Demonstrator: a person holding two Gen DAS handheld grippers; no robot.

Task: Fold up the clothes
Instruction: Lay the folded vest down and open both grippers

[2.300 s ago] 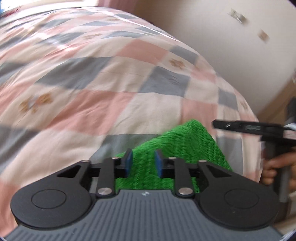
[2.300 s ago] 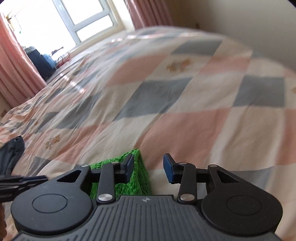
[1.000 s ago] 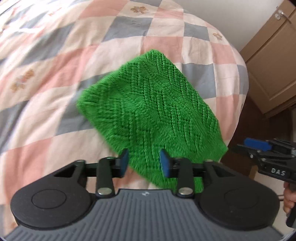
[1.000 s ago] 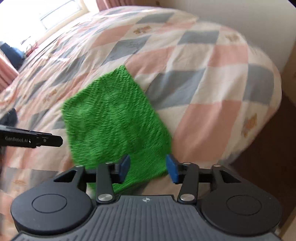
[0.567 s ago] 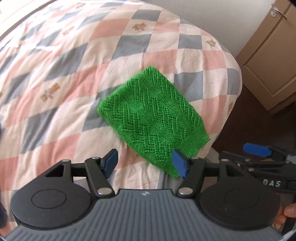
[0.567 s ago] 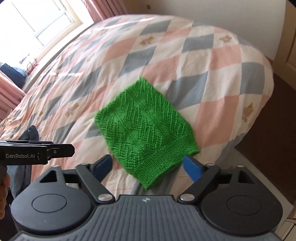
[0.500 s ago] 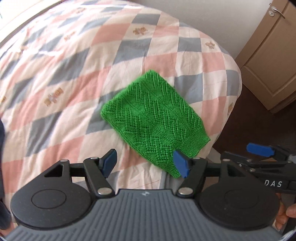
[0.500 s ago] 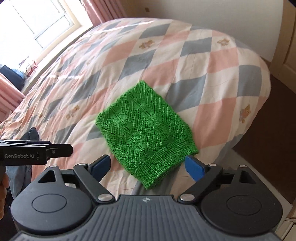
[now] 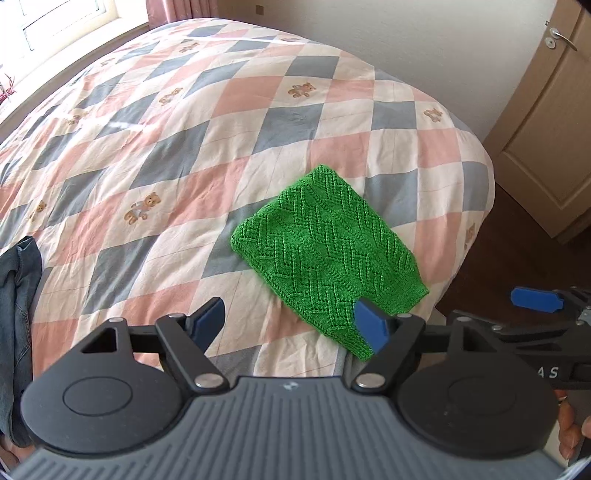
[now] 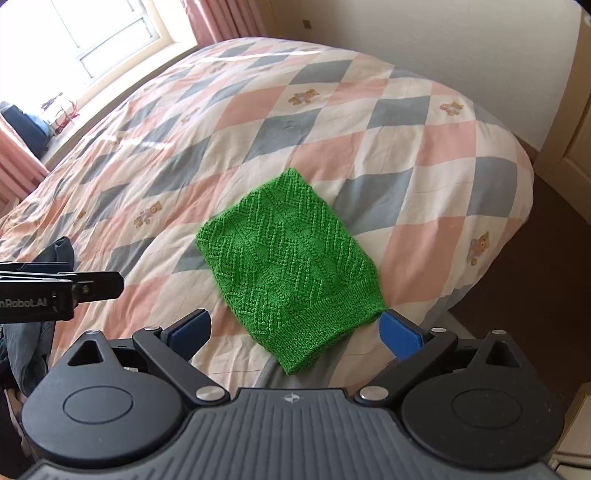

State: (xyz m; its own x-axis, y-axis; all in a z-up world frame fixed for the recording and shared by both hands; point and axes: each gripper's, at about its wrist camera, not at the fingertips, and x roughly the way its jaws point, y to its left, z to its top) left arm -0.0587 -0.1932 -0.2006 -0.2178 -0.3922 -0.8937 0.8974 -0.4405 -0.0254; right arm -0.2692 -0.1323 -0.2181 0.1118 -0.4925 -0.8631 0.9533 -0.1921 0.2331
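A green knitted garment (image 9: 325,251) (image 10: 288,266) lies folded into a flat rectangle near the foot corner of the bed. Its ribbed hem points toward me and reaches the mattress edge. My left gripper (image 9: 291,325) hangs above and short of the near hem, open, with nothing between its blue pads. My right gripper (image 10: 295,330) is also open and empty, held back above the same near edge. Each gripper shows at the side of the other's view. A dark denim garment (image 9: 16,295) lies bunched at the left edge of the bed.
The bed carries a quilt (image 9: 207,122) of pink, grey and cream diamonds with small bears. A wooden door (image 9: 546,122) stands at the right, with dark floor (image 10: 532,295) below the bed corner. A window (image 10: 92,33) and pink curtains are at the far left.
Both grippers have let go of the green garment, opened wide and pulled up and back. The garment now lies folded and still, smaller in both views.
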